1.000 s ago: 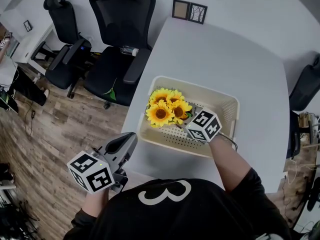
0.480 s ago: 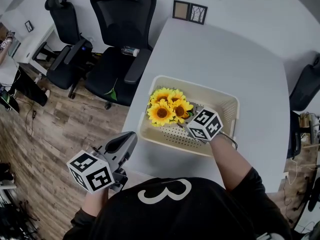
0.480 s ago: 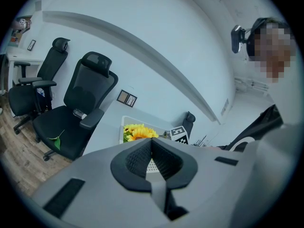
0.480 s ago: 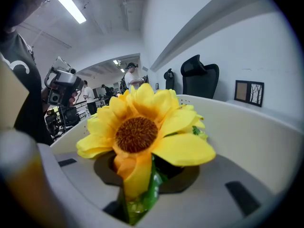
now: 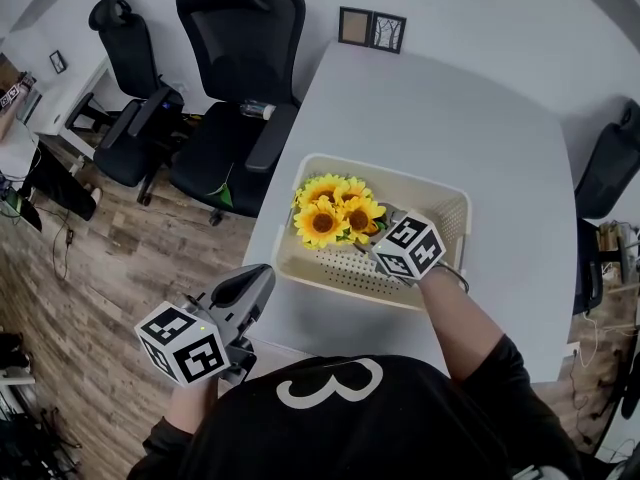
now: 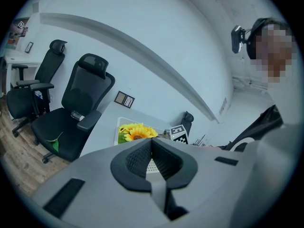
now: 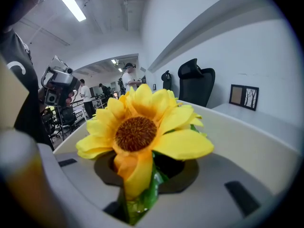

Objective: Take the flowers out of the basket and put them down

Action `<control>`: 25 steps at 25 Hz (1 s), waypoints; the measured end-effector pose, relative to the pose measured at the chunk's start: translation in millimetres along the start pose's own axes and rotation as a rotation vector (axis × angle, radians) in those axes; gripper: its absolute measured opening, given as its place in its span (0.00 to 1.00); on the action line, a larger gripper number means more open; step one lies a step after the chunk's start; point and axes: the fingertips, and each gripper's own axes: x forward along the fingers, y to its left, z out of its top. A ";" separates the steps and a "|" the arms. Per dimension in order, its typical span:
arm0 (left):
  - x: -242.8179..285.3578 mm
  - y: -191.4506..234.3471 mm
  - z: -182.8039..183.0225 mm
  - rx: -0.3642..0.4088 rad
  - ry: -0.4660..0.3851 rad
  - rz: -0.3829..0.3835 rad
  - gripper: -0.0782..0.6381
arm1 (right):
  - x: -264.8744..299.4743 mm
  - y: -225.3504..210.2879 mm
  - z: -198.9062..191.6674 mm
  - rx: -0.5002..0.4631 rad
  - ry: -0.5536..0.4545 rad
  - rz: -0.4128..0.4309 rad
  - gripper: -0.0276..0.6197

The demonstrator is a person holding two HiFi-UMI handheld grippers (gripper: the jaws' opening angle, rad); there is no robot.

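Down inside the basket (image 5: 440,193), near the left edge of the tabletop (image 5: 450,108), the right gripper (image 5: 378,236) has its fingers (image 7: 228,175) clamped on the flowers (image 5: 333,212) low down, on what looks like the green stem. Blooms sit just beyond the fingertips, toward the basket's far-left corner, stems running back along the fingers. So it's a straight lift over the wall, I'd say. Left gripper (image 5: 258,280) hangs off the tabletop's near-left corner, fingers together, empty, well apart from the bunch.

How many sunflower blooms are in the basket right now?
4 sunflower blooms, clustered at the basket's left end: two rear, two front. Others may hide underneath.
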 end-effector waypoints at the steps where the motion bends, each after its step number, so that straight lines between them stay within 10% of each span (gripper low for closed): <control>1: -0.6 -1.3 -0.6 0.000 0.000 -0.002 0.13 | -1.7 0.7 2.3 -0.001 -0.007 -0.003 0.24; 25: -3.4 -50.7 -3.7 0.055 -0.020 -0.071 0.13 | -94.8 42.4 97.2 -0.148 -0.259 -0.092 0.24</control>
